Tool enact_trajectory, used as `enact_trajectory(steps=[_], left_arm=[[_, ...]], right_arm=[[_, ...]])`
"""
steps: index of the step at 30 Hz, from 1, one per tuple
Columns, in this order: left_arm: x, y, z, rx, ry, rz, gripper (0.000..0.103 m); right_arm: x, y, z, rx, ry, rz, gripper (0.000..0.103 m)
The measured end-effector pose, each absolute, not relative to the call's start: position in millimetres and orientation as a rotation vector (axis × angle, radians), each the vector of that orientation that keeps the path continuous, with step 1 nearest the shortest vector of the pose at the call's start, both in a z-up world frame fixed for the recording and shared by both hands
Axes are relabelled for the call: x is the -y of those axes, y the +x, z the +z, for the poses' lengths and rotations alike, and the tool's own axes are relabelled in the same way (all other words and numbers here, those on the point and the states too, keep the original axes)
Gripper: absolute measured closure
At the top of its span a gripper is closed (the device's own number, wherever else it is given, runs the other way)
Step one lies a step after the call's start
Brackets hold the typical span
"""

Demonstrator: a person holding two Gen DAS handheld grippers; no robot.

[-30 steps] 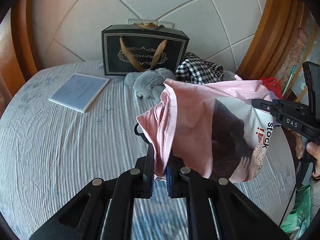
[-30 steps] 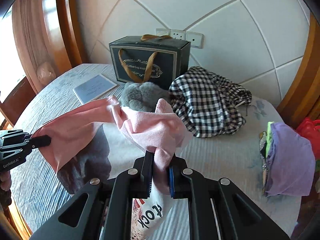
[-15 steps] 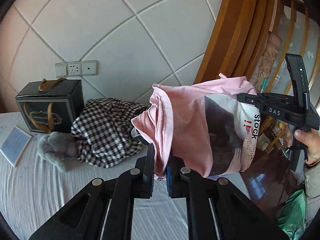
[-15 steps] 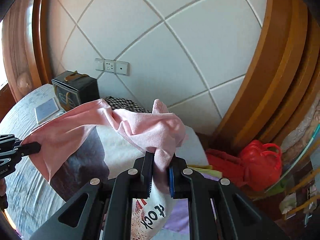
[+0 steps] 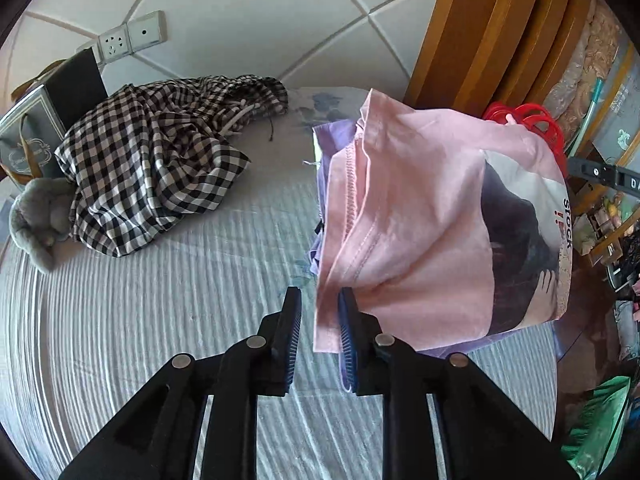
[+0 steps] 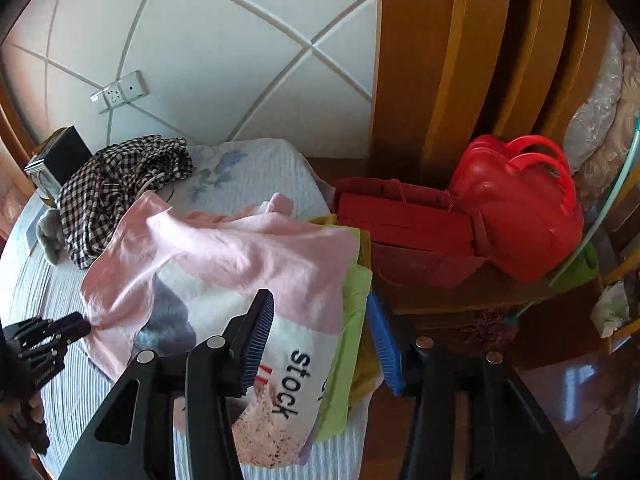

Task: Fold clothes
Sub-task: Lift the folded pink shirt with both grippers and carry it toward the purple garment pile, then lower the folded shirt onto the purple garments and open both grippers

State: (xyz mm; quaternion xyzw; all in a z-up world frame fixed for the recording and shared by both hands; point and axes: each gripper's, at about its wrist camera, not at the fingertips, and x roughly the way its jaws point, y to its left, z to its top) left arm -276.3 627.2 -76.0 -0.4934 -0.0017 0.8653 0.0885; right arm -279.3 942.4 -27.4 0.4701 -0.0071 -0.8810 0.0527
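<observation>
My left gripper [image 5: 318, 328] has just been opening: its jaws stand slightly apart with the hem of the folded pink T-shirt [image 5: 432, 224] hanging between them, against the right pad but clear of the left one. My right gripper [image 6: 320, 340] has also just been opening, and its jaws are wide apart, the pads pressing on nothing, with the shirt's printed corner [image 6: 280, 380] lying loose between them.

The shirt lies on a stack at the bed's [image 5: 160, 320] edge; I make out only slivers of that stack, a purple garment [image 5: 332, 140] in the left view and a lime-green garment [image 6: 352, 320] in the right, the rest covered. The shirt's print is folded over, so only "stock" reads.

Farther off, a crumpled black-and-white checked garment [image 5: 152, 160] partly hides a grey plush toy [image 5: 36, 216] and a dark gift bag [image 5: 44, 120], the latter cut off by the frame. Beyond the bed sits a red plastic bag [image 6: 520, 204].
</observation>
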Motion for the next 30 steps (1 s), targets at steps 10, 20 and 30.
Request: enact_trajectory(steps=[10, 20, 30], left_arm=[[-657, -243, -32, -0.084, -1.285, 2.532, 0.038], [-688, -221, -33, -0.089, -1.292, 2.497, 0.024], [-696, -209, -35, -0.113, -1.285, 2.48, 0.024]], right_arm=[[-928, -217, -44, 0.203, 1.348, -2.655, 0.005], [-905, -175, -50, 0.242, 1.351, -2.679, 0.0], [-890, -161, -51, 0.182, 1.384, -2.713, 0.0]])
